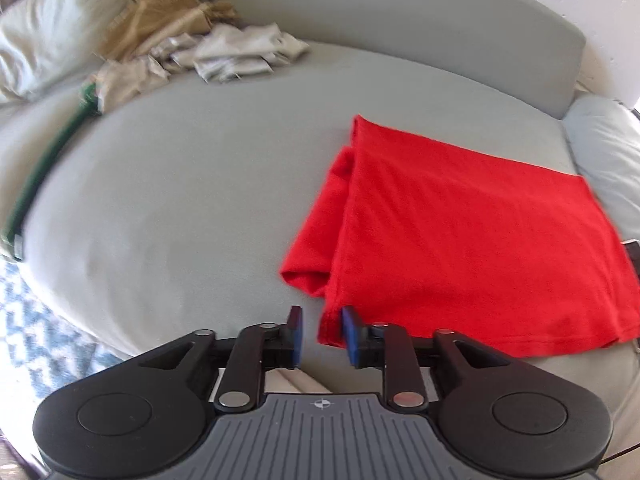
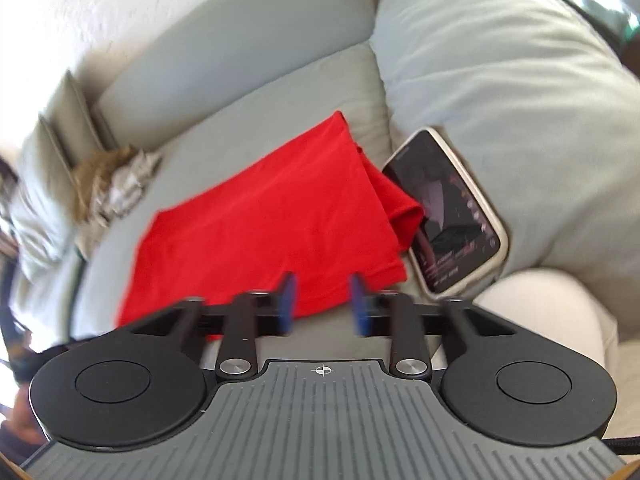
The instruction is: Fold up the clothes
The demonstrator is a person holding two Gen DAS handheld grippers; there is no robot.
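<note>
Left wrist view: left gripper [image 1: 320,334] jaws slightly apart, nothing clamped, the near corner of the folded red shirt [image 1: 460,232] just past them on the grey sofa [image 1: 160,208]; crumpled clothes [image 1: 224,54] lie far back. Right wrist view: right gripper [image 2: 322,306] jaws apart, empty, over the shirt's near edge, phone [image 2: 448,212] touching its right side.

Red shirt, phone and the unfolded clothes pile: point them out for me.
Red shirt [image 1: 460,240]: left wrist view, middle of folded top layer.
Phone [image 2: 452,208]: right wrist view, centre of screen.
Unfolded clothes pile [image 1: 236,54]: left wrist view, pale crumpled garment.
</note>
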